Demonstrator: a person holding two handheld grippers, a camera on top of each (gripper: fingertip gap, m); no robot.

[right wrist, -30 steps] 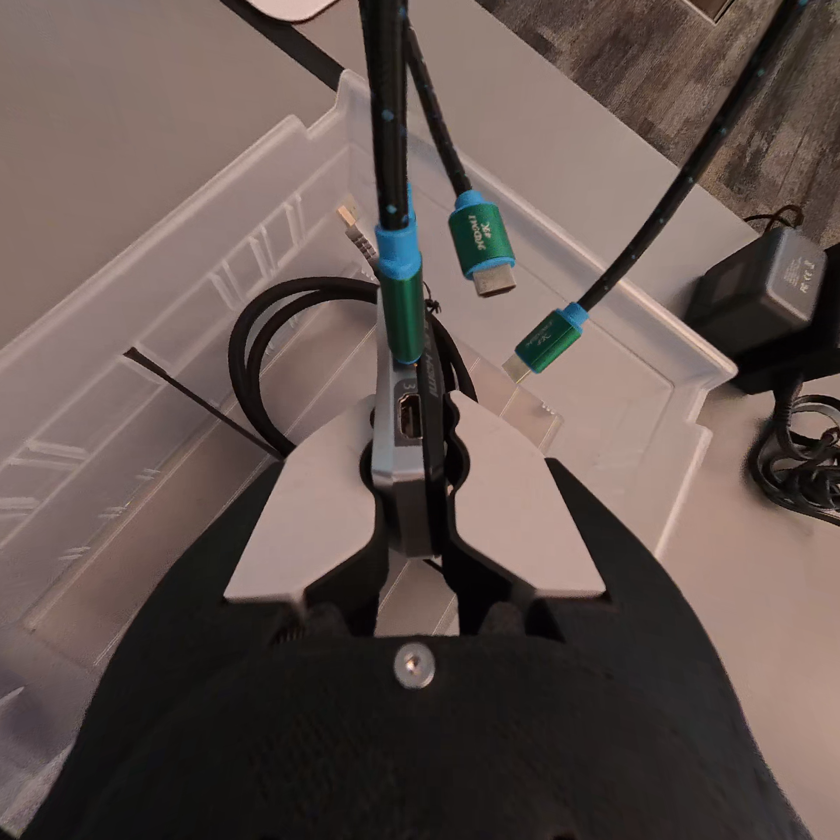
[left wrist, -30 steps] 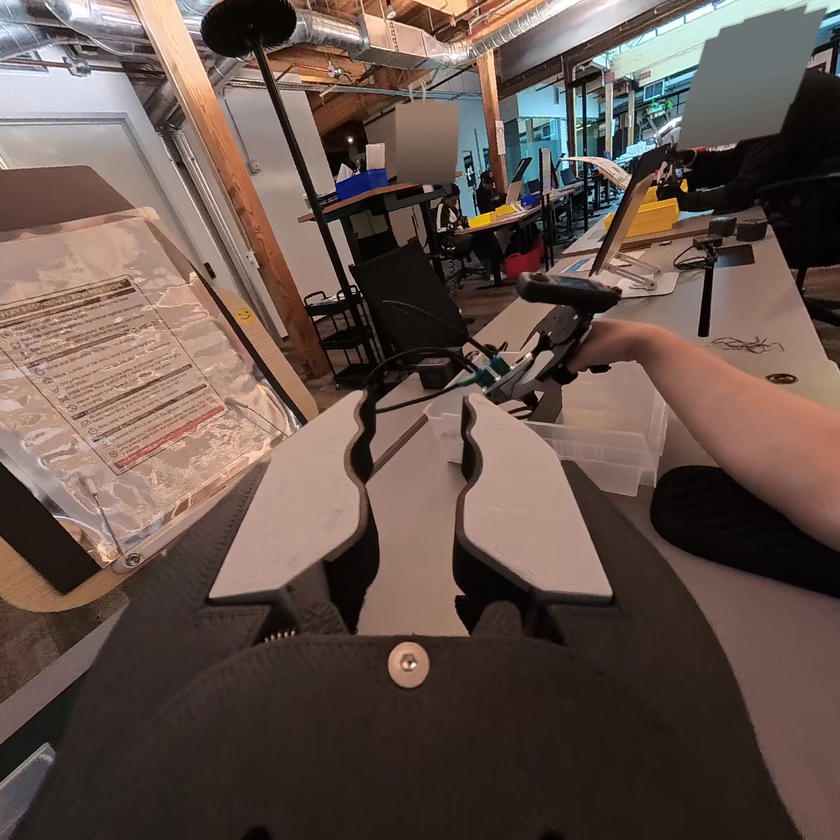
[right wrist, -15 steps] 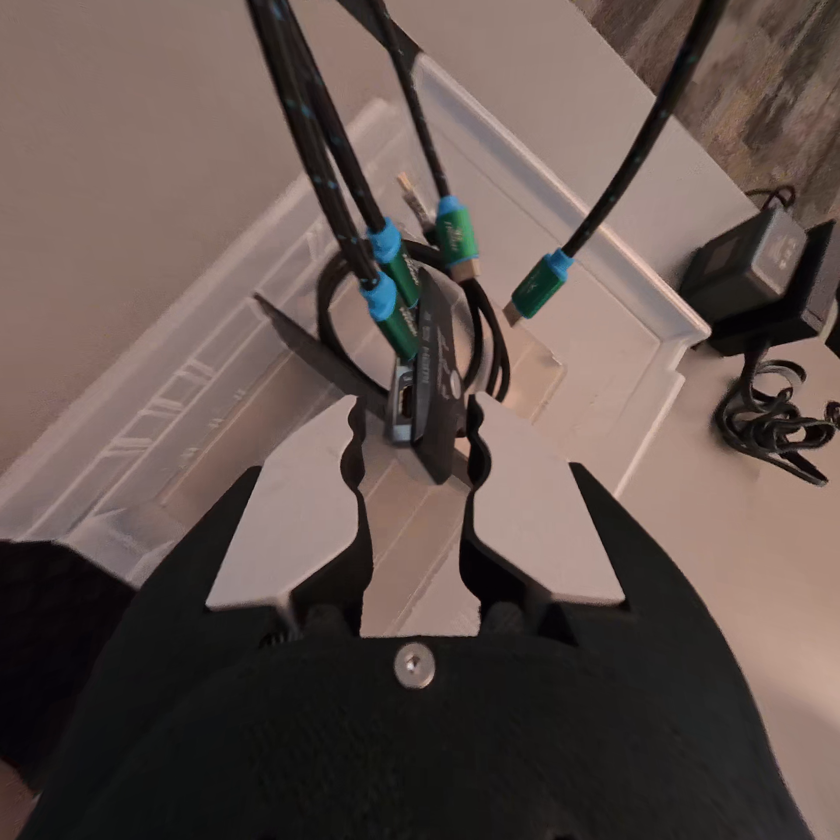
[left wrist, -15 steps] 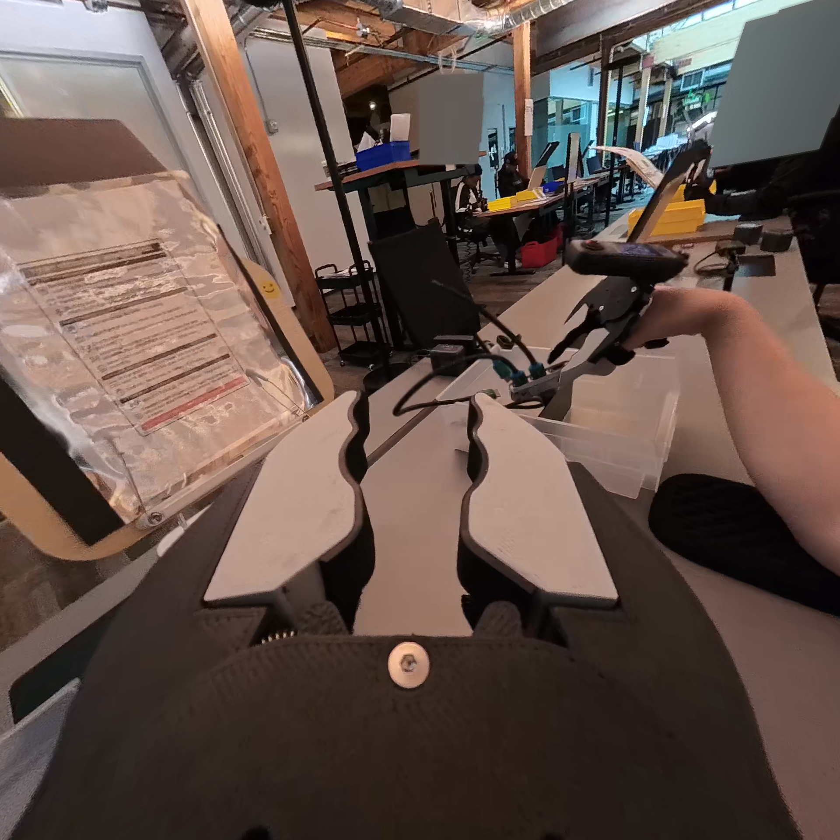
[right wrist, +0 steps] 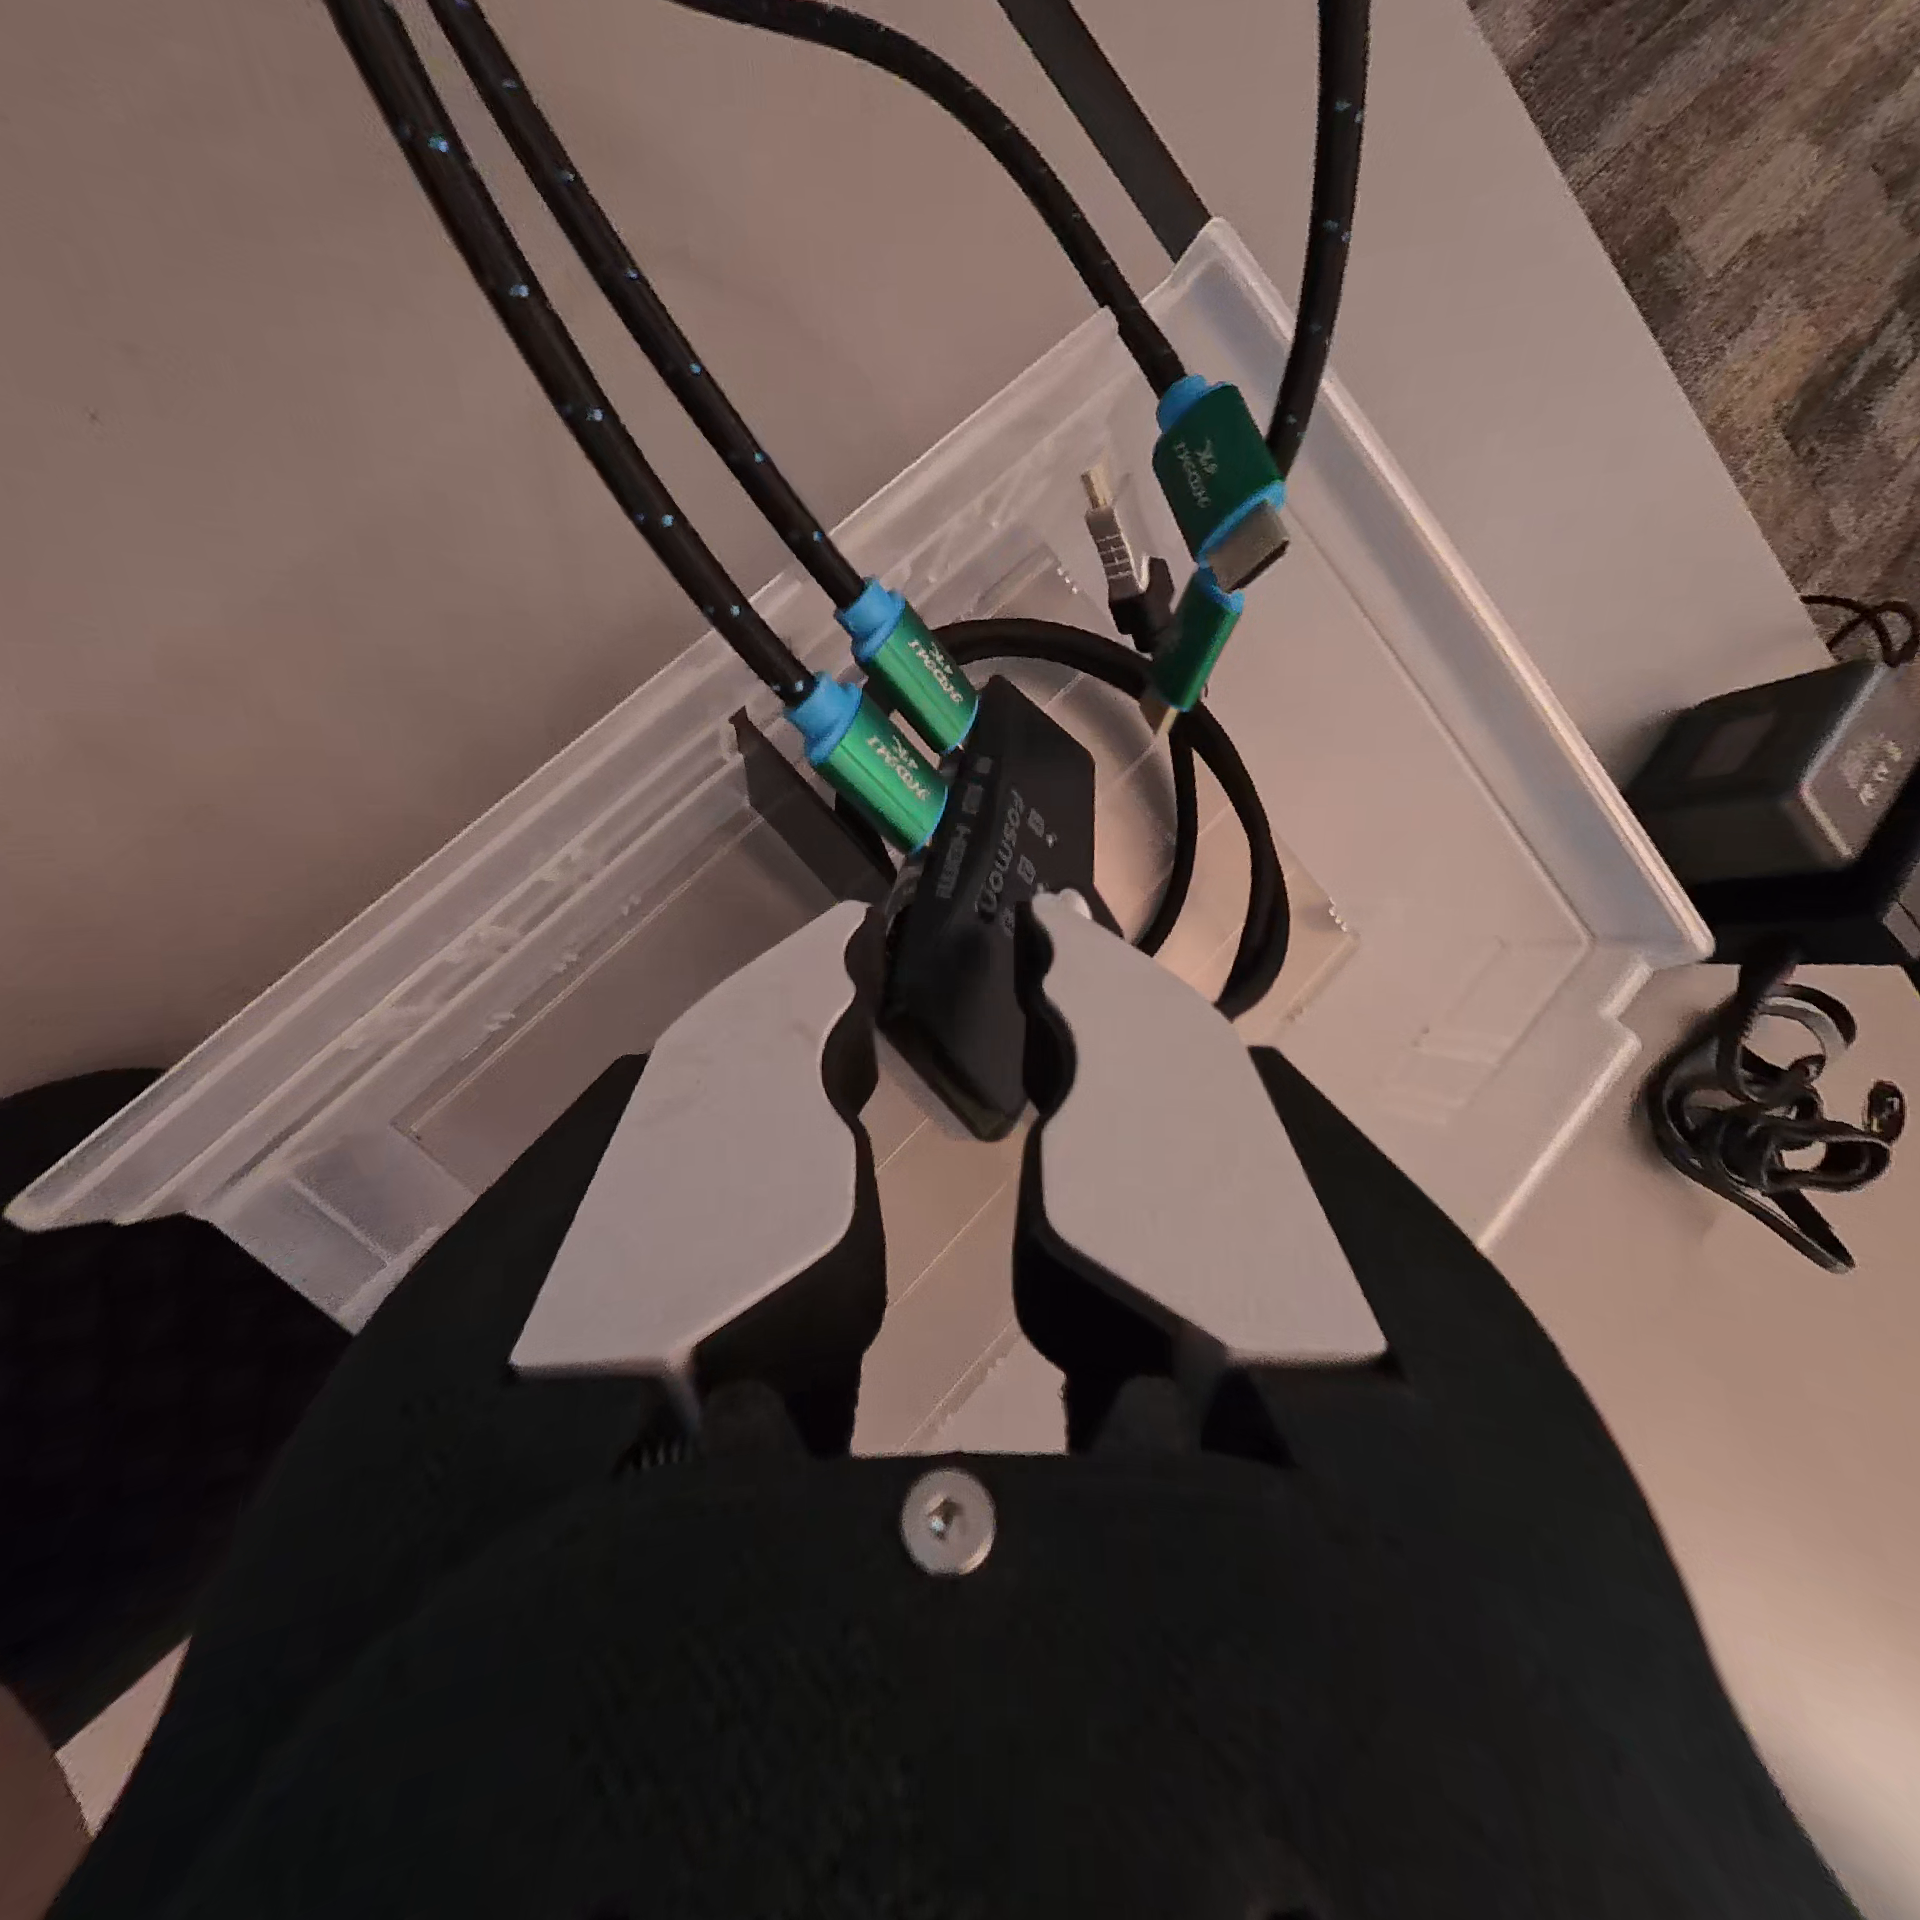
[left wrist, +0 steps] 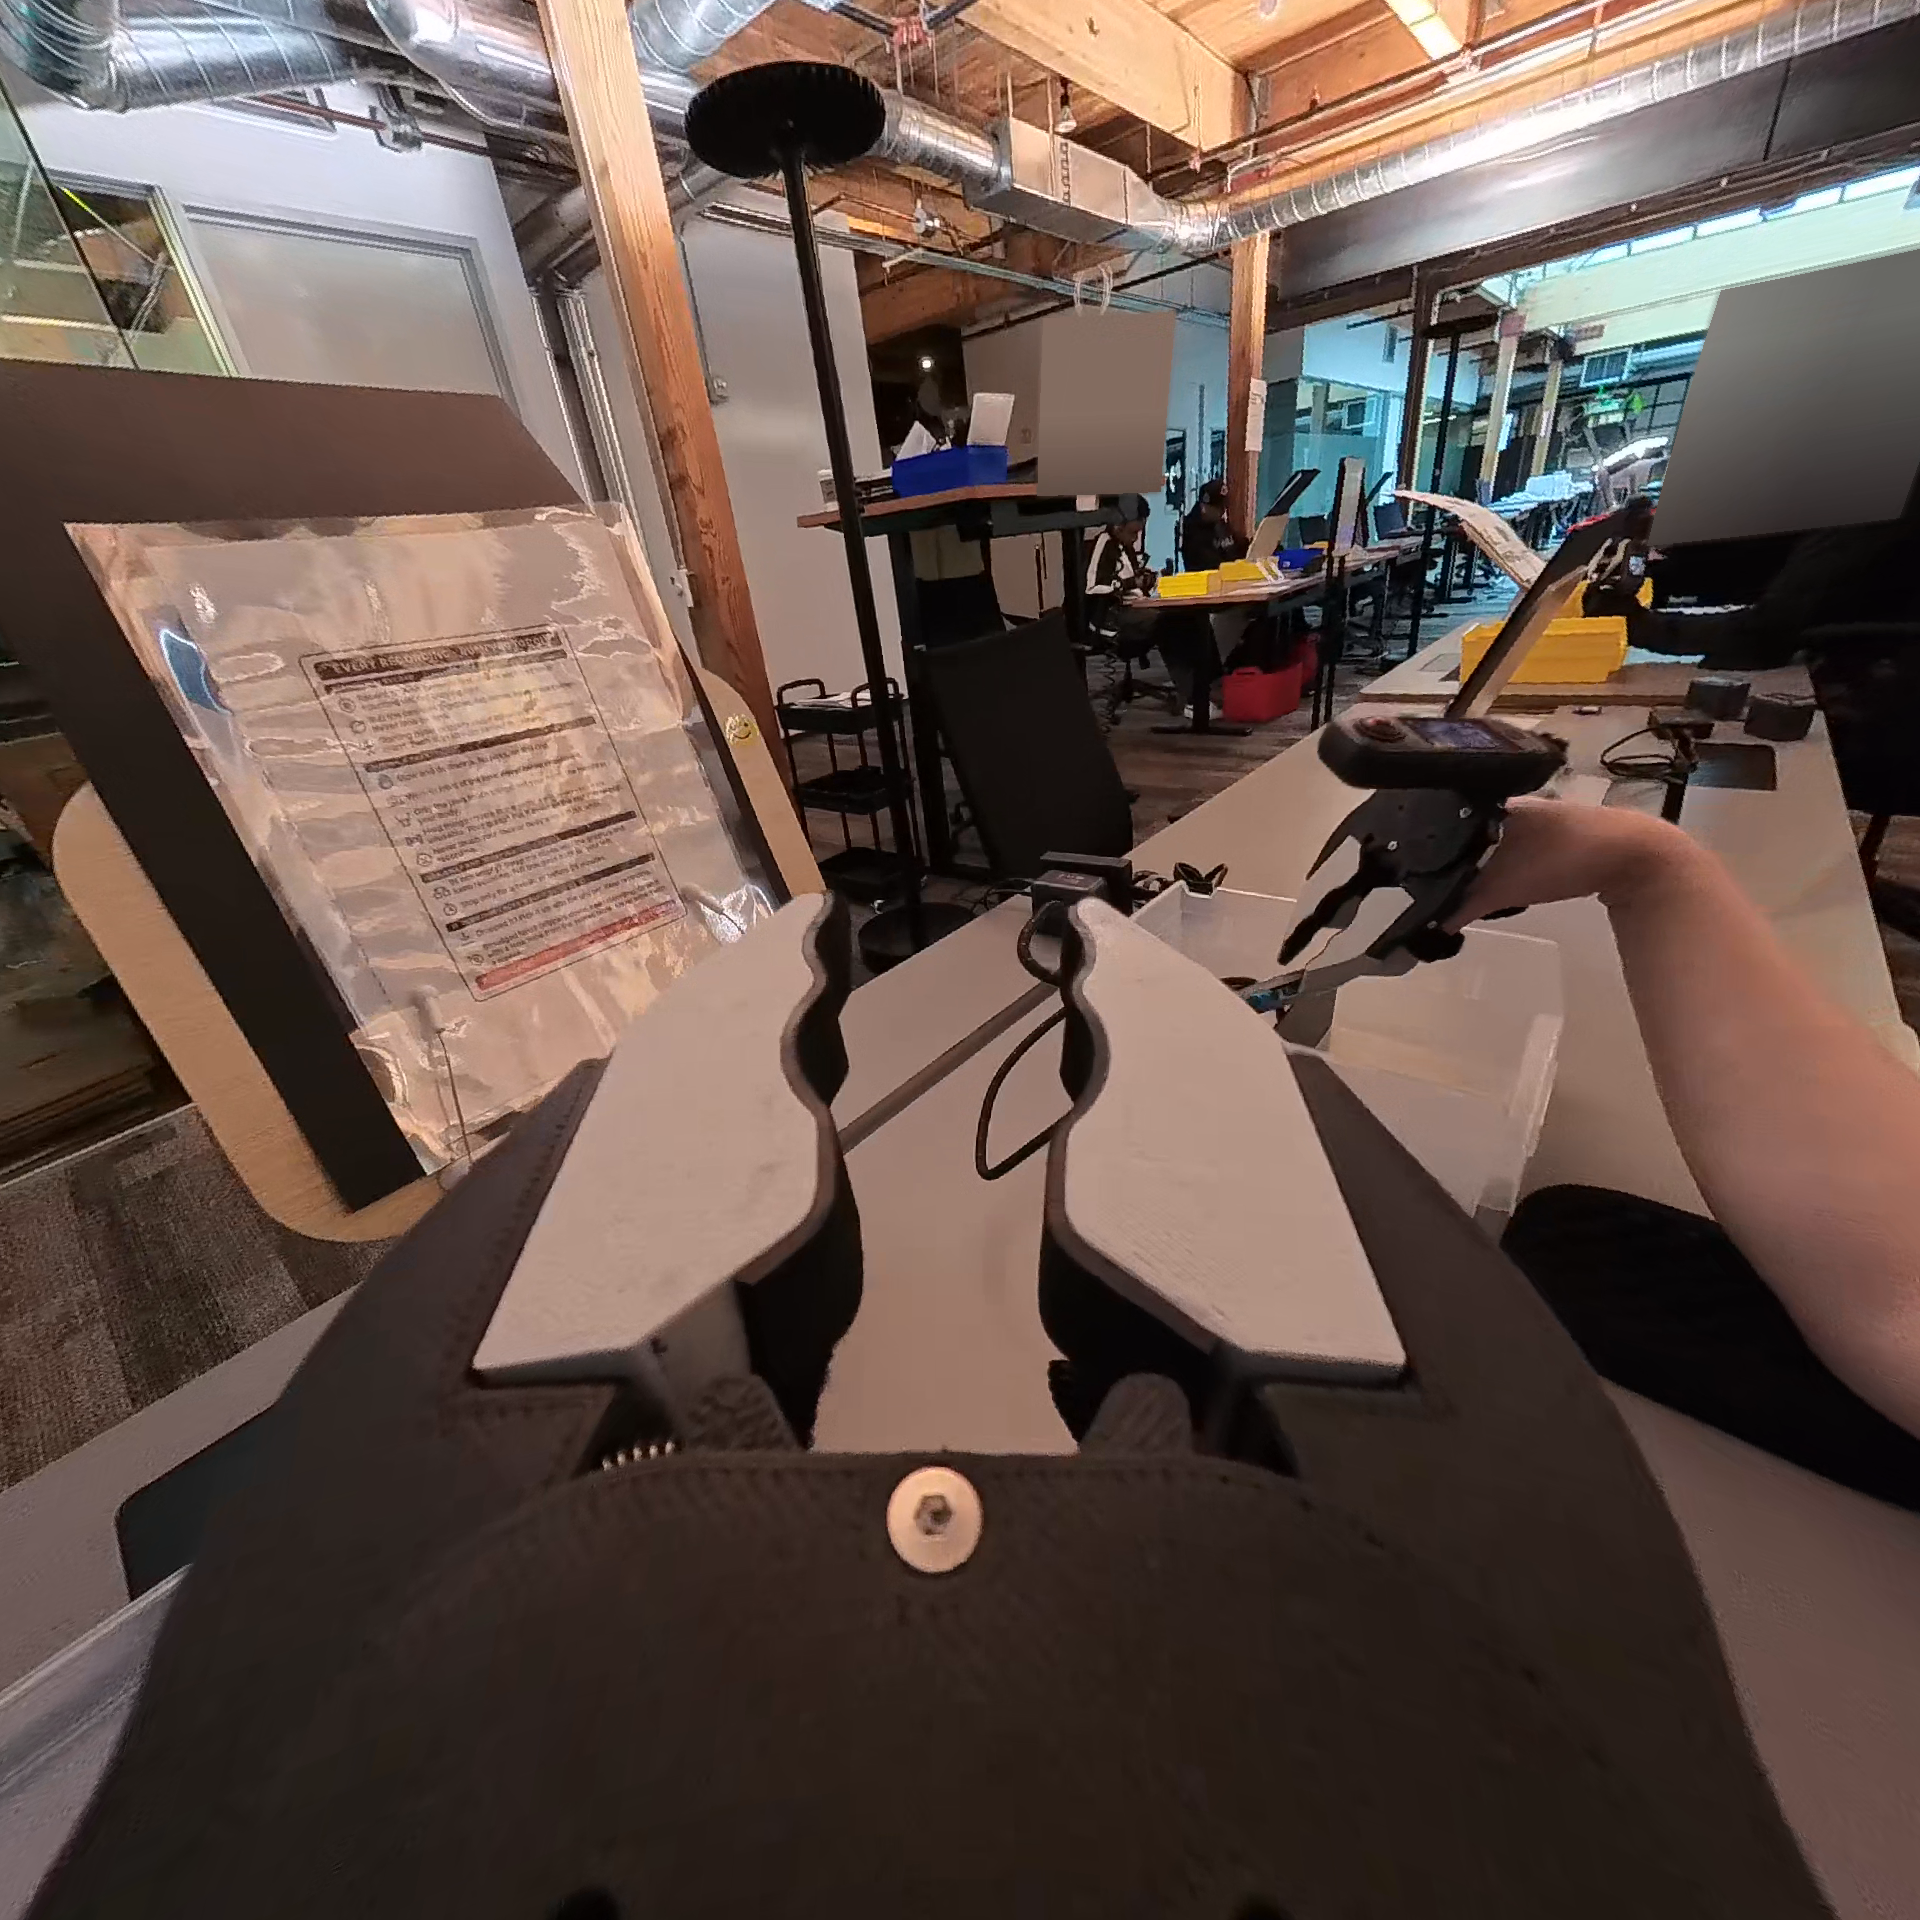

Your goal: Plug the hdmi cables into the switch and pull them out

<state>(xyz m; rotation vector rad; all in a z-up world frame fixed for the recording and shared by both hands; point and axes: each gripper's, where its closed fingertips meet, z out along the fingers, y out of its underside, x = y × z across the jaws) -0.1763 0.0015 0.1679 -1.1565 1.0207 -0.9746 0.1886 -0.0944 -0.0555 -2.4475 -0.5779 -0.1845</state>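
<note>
Our right gripper point(right wrist: 951, 940) has swung the switch point(right wrist: 987, 914) round over the clear bin point(right wrist: 1558, 831), jaws clamped on it; two HDMI plugs point(right wrist: 883, 769) now sit seated, two hang loose. Our left gripper point(left wrist: 945, 1023), jaws parted and empty, has lifted above the worktop point(left wrist: 1766, 862), so more plugging awaits

Print shows on the black switch point(right wrist: 997, 894), on the green plugs point(right wrist: 888, 779) of the hdmi cables, on the dark power adapter point(right wrist: 1766, 779) beside the clear bin, and on the laminated sheet point(left wrist: 478, 790) standing left of the worktop.
</note>
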